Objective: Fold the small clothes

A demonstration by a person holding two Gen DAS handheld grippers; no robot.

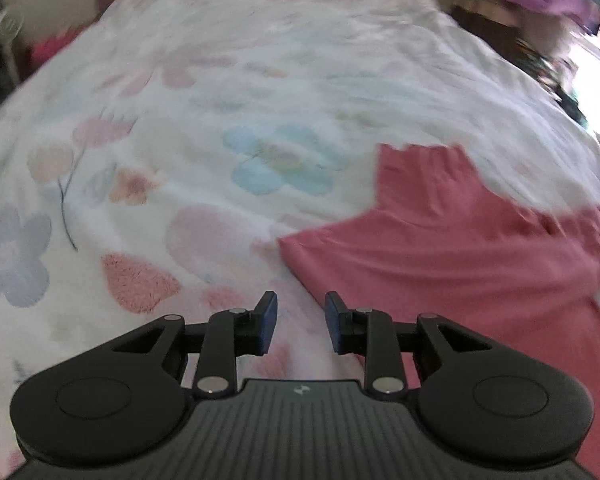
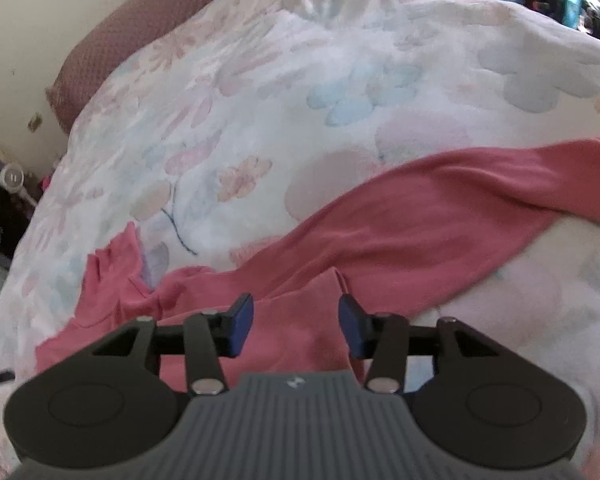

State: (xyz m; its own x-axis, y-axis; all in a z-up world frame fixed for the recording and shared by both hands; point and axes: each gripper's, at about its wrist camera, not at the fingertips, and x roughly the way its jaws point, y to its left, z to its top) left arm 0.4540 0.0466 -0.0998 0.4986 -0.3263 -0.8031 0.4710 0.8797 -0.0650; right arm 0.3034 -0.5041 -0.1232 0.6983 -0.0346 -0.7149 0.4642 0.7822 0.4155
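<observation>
Floral bedspread (image 2: pixel 284 92) — maroon pillow (image 2: pixel 132 32) against cream wall (image 2: pixel 28 20).

We see a bed covered by a white floral blanket (image 1: pixel 260 80); a pink garment (image 2: pixel 399 224) lies spread directly on it, with a maroon pillow (image 2: pixel 140 24) at the far-left end.

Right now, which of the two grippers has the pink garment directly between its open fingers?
The right gripper: the pink garment fills the gap between its fingers. The left gripper hovers mostly over the floral blanket, at the garment's edge.
</observation>
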